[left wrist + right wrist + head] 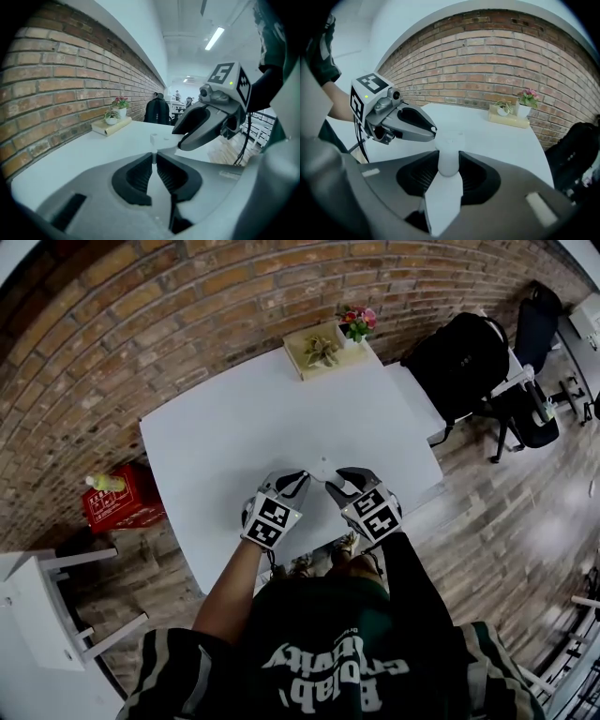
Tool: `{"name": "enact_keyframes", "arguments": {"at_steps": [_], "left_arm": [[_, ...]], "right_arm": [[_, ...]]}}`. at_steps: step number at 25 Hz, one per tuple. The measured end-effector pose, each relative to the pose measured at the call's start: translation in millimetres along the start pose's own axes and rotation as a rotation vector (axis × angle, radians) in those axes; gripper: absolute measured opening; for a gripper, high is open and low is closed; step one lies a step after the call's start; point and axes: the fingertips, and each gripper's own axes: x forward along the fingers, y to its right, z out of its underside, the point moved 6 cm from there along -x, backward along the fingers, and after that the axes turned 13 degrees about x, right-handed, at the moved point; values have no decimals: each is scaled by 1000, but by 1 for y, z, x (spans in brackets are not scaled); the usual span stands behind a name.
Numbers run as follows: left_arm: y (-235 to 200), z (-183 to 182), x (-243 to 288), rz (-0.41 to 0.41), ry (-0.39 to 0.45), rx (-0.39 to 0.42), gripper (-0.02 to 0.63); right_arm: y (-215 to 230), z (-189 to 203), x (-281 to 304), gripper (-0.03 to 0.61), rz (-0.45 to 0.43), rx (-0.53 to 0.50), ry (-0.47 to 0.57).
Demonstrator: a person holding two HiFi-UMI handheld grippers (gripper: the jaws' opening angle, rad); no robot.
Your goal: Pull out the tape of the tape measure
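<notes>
Both grippers meet over the near edge of the white table (234, 418). A small white tape measure (323, 468) hangs between them above the tabletop. My right gripper (449, 164) is shut on its rounded white case (450, 152), which fills the gap between the pads. My left gripper (153, 158) is almost fully closed, with a thin white strip, the tape's end (153, 151), pinched between its pads. The case (154, 137) shows just beyond in the left gripper view, next to the right gripper's fingers (197, 126). Little tape shows between the two grippers.
A wooden box with small potted plants (323, 348) and a pot of flowers (356, 322) stand at the table's far edge by the brick wall. A black backpack (459, 362) rests on a chair at the right. A red crate (122, 504) and a white stool (47, 606) sit on the floor at the left.
</notes>
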Motion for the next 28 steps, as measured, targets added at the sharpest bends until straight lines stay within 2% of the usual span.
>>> {"name": "enact_keyframes", "arguments": {"at_steps": [5, 12, 15, 28], "left_arm": [[-3, 4, 5, -46, -41, -105, 35], [-16, 13, 1, -86, -85, -230, 35], [-20, 17, -1, -95, -86, -277, 35], [-23, 20, -11, -114, -91, -321, 35]], "right_arm": [[8, 5, 1, 149, 90, 130, -19], [14, 8, 3, 149, 177, 234, -49], [14, 7, 2, 150, 177, 270, -53], [14, 8, -2, 150, 206, 303, -76]]}}
